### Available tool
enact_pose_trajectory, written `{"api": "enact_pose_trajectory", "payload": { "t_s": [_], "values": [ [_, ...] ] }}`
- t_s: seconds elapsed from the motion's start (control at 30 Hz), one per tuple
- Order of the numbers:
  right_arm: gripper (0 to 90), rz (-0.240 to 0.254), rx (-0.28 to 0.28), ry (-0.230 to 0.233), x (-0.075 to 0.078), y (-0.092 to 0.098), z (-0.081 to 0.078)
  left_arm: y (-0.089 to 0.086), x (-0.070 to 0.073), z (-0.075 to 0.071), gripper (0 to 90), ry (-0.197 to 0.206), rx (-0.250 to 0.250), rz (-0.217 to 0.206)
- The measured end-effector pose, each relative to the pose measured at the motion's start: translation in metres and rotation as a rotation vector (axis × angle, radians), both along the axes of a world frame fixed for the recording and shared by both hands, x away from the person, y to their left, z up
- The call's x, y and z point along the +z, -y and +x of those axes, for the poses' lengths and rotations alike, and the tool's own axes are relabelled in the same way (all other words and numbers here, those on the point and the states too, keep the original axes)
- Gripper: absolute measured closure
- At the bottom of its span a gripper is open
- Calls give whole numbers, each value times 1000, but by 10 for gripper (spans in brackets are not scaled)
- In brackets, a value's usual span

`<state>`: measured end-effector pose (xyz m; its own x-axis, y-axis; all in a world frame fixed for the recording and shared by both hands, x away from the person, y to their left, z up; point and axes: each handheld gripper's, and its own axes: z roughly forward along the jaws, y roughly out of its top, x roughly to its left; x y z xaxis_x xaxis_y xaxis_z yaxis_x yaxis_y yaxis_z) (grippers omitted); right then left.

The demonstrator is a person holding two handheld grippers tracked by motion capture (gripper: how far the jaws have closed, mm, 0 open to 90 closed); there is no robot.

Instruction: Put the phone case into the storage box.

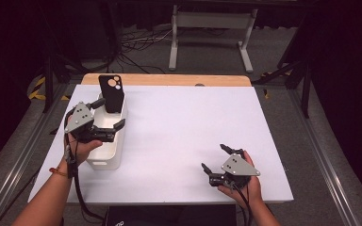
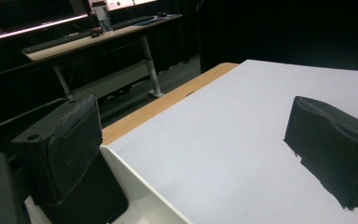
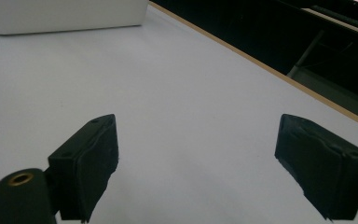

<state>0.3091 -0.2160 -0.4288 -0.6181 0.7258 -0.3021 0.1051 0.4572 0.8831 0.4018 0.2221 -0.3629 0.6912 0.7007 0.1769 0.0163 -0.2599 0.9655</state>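
- Standing upright in the far end of the glossy white rounded-rectangle plastic bin point(image 1: 107, 155), at about ten o'clock on the matte white table top point(image 1: 179, 136), the slim black phone case point(image 1: 111, 93) shows its round camera cut-outs.
- Left gripper point(image 1: 109, 118): jaws spread wide over the bin's opening, holding nothing; in the left gripper view the fuzzy black pads point(image 2: 70, 149) straddle the bin's smooth rim point(image 2: 140, 182), with the case point(image 2: 86, 196) just under the left pad.
- Right gripper point(image 1: 215, 157): jaws wide apart and empty, at about five o'clock on the table, well apart from the bin point(image 3: 65, 16).
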Motion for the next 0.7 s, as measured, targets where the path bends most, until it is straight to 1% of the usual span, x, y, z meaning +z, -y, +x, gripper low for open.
{"api": "enact_pose_trajectory", "payload": {
  "t_s": [0.23,0.3,0.33,0.4,0.57,0.63,0.7],
  "values": [
    [142,1,0,3,1,0,0,3,3,-9,47,5,-31,0],
    [142,1,1,4,1,0,-1,5,3,-12,47,12,-36,-2],
    [142,1,1,4,1,0,-1,5,4,-14,47,7,-43,-3],
    [142,0,2,3,1,0,-1,7,4,-17,47,11,-49,1],
    [142,2,3,3,1,0,-1,12,2,-22,47,11,-71,-5],
    [142,2,4,2,1,0,-2,14,2,-25,47,14,-77,4],
    [142,5,4,4,1,0,-2,16,2,-26,48,12,-84,2]
  ]
}}
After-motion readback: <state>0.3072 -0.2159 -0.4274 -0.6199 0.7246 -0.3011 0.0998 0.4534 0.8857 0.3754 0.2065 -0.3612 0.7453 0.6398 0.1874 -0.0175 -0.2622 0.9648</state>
